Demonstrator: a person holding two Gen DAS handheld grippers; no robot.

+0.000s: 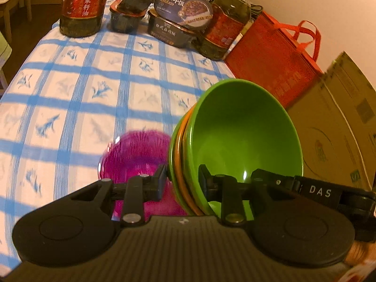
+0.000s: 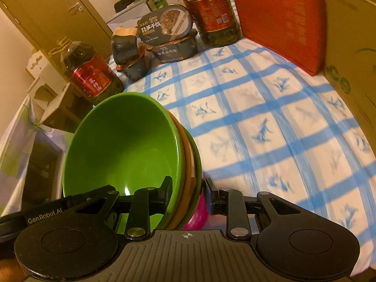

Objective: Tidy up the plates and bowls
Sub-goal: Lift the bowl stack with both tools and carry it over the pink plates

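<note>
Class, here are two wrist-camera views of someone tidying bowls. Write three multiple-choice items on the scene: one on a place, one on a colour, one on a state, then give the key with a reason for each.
1. Where does the red bag stand?
A. between an oil bottle and a cardboard box
B. on a chair
C. inside a bowl

2. What colour is the innermost bowl of the bowl stack?
A. white
B. green
C. blue

3. How is the stack held?
A. lying free on the tablecloth
B. pinched by both grippers at opposite rims
C. hung from a hook

Key: 1 A, oil bottle one side, cardboard box the other. 2 B, its inside shows green. 3 B, left gripper and right gripper each clamp a rim.
</note>
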